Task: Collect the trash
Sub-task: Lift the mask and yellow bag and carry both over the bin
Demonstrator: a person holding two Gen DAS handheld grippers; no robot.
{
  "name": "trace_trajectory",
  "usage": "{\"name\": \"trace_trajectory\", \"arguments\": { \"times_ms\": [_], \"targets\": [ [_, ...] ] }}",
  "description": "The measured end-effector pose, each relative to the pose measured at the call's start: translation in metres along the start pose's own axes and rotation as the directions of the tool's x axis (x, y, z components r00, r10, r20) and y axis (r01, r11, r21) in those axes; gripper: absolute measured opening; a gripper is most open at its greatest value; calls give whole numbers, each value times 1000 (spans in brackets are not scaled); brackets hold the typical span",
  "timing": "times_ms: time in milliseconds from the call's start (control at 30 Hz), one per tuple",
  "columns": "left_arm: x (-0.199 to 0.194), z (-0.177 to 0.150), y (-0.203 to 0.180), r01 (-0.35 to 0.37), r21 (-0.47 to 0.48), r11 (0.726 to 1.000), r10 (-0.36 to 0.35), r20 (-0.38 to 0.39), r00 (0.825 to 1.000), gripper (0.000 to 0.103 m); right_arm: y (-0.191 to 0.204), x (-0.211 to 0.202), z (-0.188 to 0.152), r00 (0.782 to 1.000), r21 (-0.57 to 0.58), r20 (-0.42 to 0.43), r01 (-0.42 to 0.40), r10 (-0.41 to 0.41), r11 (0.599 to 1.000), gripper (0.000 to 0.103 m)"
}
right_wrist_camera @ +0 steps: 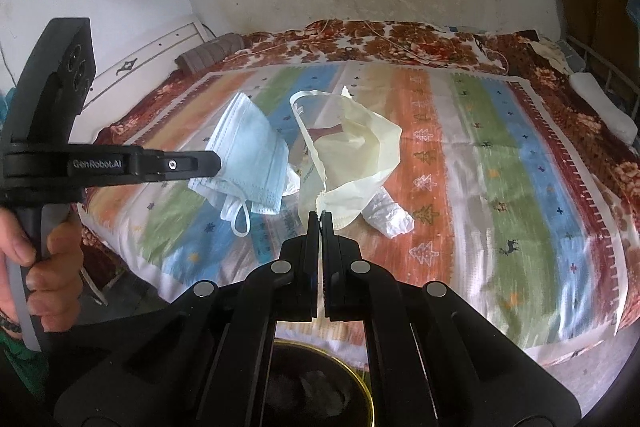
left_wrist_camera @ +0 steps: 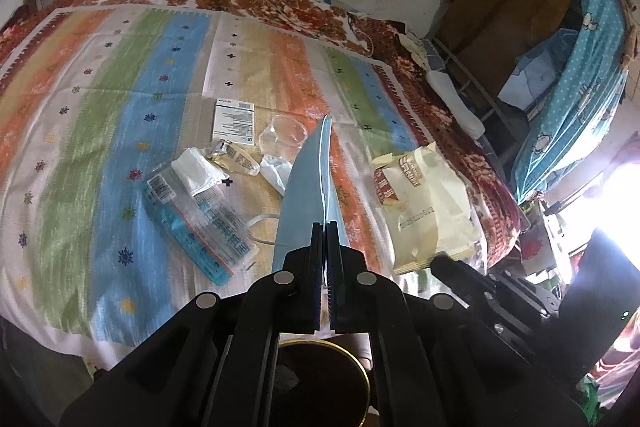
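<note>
In the left wrist view my left gripper (left_wrist_camera: 325, 225) is shut on a light blue face mask (left_wrist_camera: 308, 179), seen edge-on above the bed. Lying on the striped sheet (left_wrist_camera: 120, 87) behind it are a white box (left_wrist_camera: 234, 121), a clear plastic cup (left_wrist_camera: 284, 137), a white tissue (left_wrist_camera: 196, 167) and a printed plastic bag (left_wrist_camera: 200, 219). My right gripper (right_wrist_camera: 320, 215) is shut on a cream wrapper bag (right_wrist_camera: 352, 155) that hangs over the bed. The right wrist view also shows the left gripper (right_wrist_camera: 218, 161) holding the mask (right_wrist_camera: 250, 147). A gold-rimmed bin (right_wrist_camera: 360, 375) sits below both grippers.
A crumpled white tissue (right_wrist_camera: 390, 215) lies on the sheet under the wrapper. A floral blanket (right_wrist_camera: 400, 39) runs along the wall side of the bed. A blue dotted cloth (left_wrist_camera: 580, 87) hangs over shelves on the right. A person's hand (right_wrist_camera: 48, 267) grips the left handle.
</note>
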State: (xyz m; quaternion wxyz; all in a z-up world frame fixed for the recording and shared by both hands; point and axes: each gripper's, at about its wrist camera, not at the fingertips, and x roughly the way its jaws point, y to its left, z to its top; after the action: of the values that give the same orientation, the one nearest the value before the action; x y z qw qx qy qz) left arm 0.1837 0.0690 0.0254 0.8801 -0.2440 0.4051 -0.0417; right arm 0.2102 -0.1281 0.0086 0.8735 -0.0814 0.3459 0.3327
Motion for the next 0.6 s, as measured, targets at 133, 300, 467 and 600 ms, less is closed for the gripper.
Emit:
{"name": "trace_trajectory", "arguments": {
  "times_ms": [133, 300, 467, 600],
  "targets": [
    [-11, -9, -5, 21, -2, 1000, -21, 11, 1000, 1, 6, -11, -7, 1000, -26, 4, -6, 6, 1000, 1],
    [-21, -21, -9, 29, -2, 1000, -29, 11, 1000, 1, 15, -30, -15, 1000, -44, 26, -11, 12, 999, 1],
    [-27, -33, -10, 33, -8, 999, -33, 1, 999, 1, 16, -47, -26, 999, -20, 29, -41, 41, 999, 1],
    [-35, -41, -13, 40, -5, 999, -40, 11, 999, 1, 14, -55, -39, 999, -7, 16, -37, 37, 999, 1]
  ]
}}
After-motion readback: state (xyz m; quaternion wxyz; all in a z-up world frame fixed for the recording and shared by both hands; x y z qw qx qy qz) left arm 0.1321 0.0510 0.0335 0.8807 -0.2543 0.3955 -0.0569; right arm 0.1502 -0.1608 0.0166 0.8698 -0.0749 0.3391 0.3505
